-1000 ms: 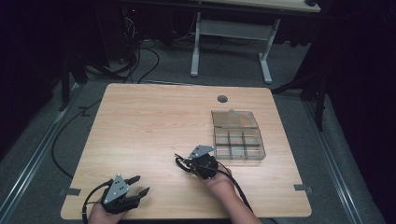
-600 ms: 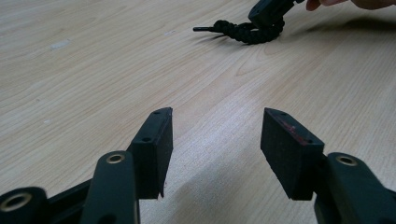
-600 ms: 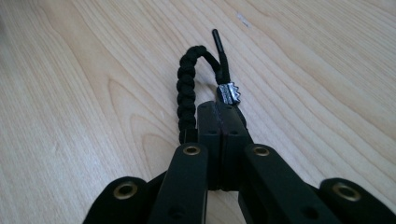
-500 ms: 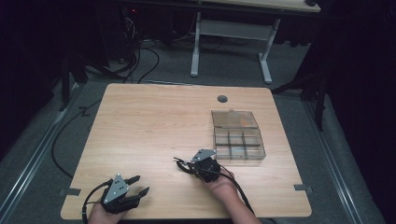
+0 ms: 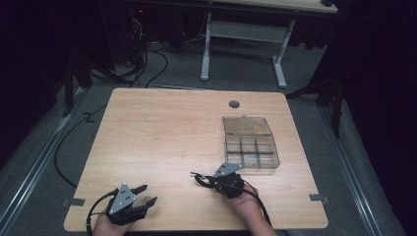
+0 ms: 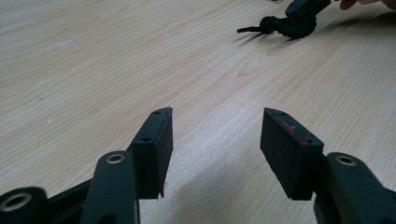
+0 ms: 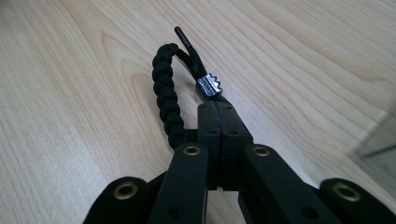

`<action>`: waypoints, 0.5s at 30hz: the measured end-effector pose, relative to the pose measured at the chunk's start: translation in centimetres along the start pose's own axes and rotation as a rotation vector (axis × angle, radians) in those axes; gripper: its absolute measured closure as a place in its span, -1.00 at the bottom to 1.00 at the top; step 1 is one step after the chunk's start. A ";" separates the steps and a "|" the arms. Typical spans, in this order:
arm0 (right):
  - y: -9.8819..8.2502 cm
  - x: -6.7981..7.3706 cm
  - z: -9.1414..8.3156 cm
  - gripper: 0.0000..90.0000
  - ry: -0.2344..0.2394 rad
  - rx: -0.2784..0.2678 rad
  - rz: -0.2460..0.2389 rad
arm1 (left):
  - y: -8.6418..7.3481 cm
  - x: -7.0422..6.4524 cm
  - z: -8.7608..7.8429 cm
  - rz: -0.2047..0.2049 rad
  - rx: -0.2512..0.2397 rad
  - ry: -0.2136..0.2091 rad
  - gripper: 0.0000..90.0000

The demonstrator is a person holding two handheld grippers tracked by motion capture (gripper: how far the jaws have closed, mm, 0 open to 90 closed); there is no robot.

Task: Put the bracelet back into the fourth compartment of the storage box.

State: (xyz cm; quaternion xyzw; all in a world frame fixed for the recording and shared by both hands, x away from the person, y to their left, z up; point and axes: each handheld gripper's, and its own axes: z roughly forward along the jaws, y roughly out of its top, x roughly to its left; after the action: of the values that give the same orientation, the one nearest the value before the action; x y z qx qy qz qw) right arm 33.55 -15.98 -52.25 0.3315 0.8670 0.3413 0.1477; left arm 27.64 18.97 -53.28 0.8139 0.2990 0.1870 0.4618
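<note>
My right claw (image 7: 218, 109) pinching a black braided cord (image 7: 166, 95) just in front of the clear compartment box (image 5: 250, 145), bare tabletop (image 5: 162, 132) left of the box, my left claw (image 6: 215, 140) spread, empty, box contents unreadable

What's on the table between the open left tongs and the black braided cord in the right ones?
Nothing: bare wood lies between the left tongs and the cord, seen in the high view.

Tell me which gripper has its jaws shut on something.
The right gripper: its jaws are pressed together on a black braided cord bracelet with a metal bead, just above the table. The left gripper has its jaws spread apart, nothing between them.
</note>
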 end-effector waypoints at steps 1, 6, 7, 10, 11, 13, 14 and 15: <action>-0.1 -0.1 -0.1 1.00 -0.002 -0.001 -0.007 | 0.0 0.0 0.0 0.000 0.000 0.000 -0.01; -0.8 -0.5 -0.8 1.00 -0.014 0.001 0.005 | 0.0 0.0 0.0 -0.004 -0.003 0.003 -0.01; -1.2 -0.8 -1.2 1.00 -0.017 -0.003 0.021 | 0.0 0.0 0.0 -0.004 -0.003 0.003 -0.01; -1.9 -1.2 -1.8 1.00 -0.022 -0.001 0.036 | 0.0 0.0 0.0 -0.004 -0.003 0.001 -0.01; -2.1 -1.3 -2.0 1.00 -0.024 0.000 0.032 | 0.0 0.0 0.0 -0.004 -0.003 0.001 -0.01; -2.5 -1.5 -2.4 1.00 -0.034 0.000 0.044 | 0.0 0.0 0.0 -0.004 -0.003 0.000 -0.01; -2.7 -1.6 -2.6 1.00 -0.033 -0.003 0.047 | 0.0 0.0 -0.1 -0.005 -0.004 -0.001 -0.01; -3.0 -1.7 -2.9 1.00 -0.040 -0.001 0.049 | 0.0 0.0 -0.1 -0.005 -0.004 -0.001 -0.01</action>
State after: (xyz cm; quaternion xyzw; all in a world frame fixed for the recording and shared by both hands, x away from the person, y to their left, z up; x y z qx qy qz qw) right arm 32.01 -20.20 -52.15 0.3595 0.8553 0.3387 0.1568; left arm 27.63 19.04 -53.27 0.8123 0.3004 0.1861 0.4639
